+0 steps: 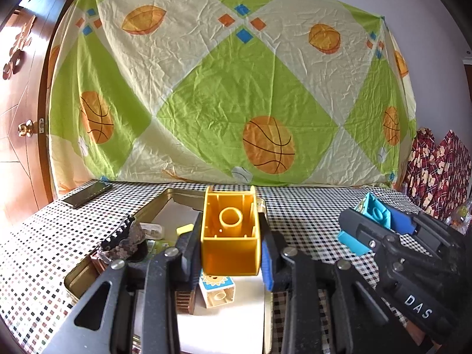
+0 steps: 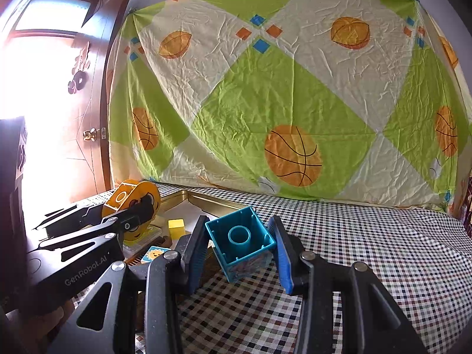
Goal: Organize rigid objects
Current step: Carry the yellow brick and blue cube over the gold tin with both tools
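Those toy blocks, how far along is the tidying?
Partway, it seems. Already in the gold tin: a sun-printed block and a small yellow cube, among other bits. In hand: the left gripper holds a yellow block above the tin, and the right gripper holds a blue block over the checkered cloth. Left: setting both down.

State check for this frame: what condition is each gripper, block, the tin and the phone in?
left gripper: shut on yellow block, hollow side facing camera
right gripper: shut on blue block, tilted
gold tin: open, holding items
sun-print block: resting in tin
phone: flat on tablecloth
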A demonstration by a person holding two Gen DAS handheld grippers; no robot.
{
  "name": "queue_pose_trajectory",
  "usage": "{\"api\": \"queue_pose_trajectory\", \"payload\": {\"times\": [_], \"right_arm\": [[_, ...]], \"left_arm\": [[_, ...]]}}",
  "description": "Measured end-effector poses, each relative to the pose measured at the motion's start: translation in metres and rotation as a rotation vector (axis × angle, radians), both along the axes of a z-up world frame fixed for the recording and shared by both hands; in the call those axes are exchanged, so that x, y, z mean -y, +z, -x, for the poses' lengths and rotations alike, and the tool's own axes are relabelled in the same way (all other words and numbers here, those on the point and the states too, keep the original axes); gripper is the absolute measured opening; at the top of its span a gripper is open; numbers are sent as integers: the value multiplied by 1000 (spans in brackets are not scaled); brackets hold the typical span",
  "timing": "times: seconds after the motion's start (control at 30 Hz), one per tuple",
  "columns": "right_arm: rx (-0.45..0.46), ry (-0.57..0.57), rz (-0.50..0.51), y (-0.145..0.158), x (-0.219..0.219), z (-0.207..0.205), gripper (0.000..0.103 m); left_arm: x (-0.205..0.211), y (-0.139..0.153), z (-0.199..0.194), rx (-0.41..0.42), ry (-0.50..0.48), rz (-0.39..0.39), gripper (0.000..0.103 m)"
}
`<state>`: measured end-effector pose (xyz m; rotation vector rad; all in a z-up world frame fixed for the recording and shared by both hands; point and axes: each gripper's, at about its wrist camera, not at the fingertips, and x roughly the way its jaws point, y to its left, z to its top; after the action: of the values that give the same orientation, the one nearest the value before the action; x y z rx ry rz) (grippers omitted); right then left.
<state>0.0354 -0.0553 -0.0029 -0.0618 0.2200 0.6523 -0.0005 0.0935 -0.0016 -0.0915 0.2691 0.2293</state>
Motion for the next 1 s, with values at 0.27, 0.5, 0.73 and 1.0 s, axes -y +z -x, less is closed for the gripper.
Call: {"api": "queue_pose_trajectory", "payload": {"times": [0.27,0.5,0.73,1.0], "right_arm": [[5,25,12,0,-15,4,44],[17,51,31,1,-30,10,44],[13,70,35,0,-41,11,44],[15,93,51,0,-56,15,44]], "left_arm": [[-12,-1,5,7,19,16,31],[-20,-2,7,6,33,17,31],[-33,-2,10,4,55,27,31],[-47,-3,15,6,72,41,31]]}}
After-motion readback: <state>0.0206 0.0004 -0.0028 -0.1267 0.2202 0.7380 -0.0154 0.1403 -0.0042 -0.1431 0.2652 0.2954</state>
